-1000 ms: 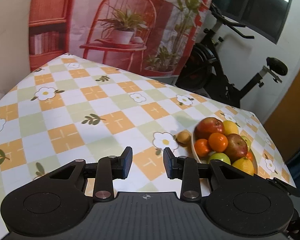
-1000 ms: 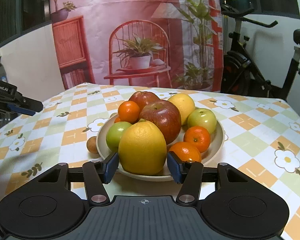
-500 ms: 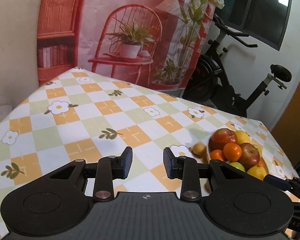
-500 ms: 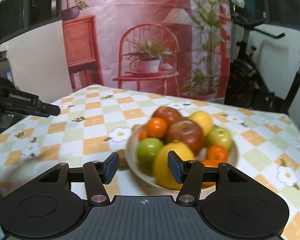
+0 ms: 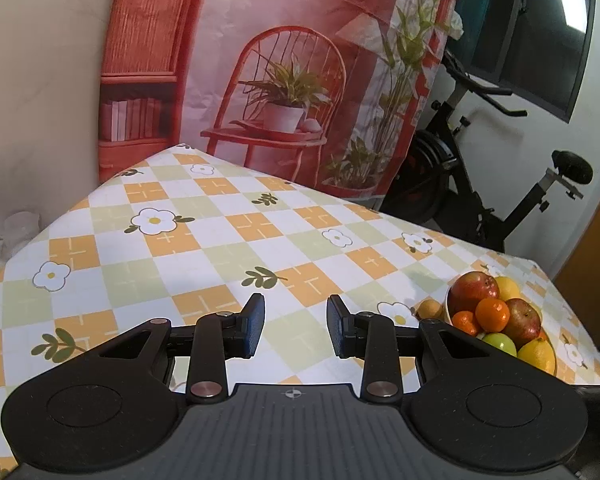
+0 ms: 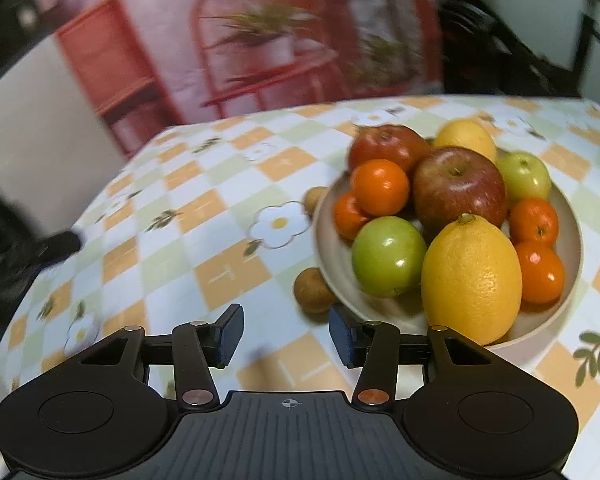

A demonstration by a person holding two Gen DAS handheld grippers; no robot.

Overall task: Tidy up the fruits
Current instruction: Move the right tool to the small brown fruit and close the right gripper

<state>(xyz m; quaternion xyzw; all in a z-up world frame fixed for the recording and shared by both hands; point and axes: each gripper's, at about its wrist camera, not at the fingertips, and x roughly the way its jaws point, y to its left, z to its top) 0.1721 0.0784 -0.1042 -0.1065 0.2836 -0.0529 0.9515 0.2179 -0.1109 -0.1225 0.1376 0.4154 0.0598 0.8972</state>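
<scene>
A table [image 5: 204, 240] under a checked cloth with white flowers fills most of what both cameras see. At the left, the left gripper [image 5: 295, 330] hangs over bare cloth, its jaws a narrow gap apart with nothing between them. Further right in that view, near the table's right edge, sits the bowl [image 5: 449, 312] piled with fruit, well apart from this gripper.

The right wrist view is blurred. At its far left edge a dark, smeared shape pokes in over the table; I cannot tell what it is. Then comes the right gripper [image 6: 286, 336], over the cloth just left of the bowl [image 6: 332, 264]; its jaws are closing, and there is nothing between them.

2 small brown fruits lie on the cloth against the bowl's left rim: one [image 6: 313, 290] near the gripper's right finger, the other [image 6: 315, 199] further back. In the bowl, from left to right: 2 small oranges [image 6: 380, 187], a green apple [image 6: 388, 256], a red apple [image 6: 386, 148] at the back, a big dark red apple [image 6: 458, 188] in the middle, a large lemon [image 6: 471, 278] at the front, a second lemon [image 6: 466, 138] behind, another green apple [image 6: 526, 176], and 2 more oranges [image 6: 540, 271] at the right rim.
</scene>
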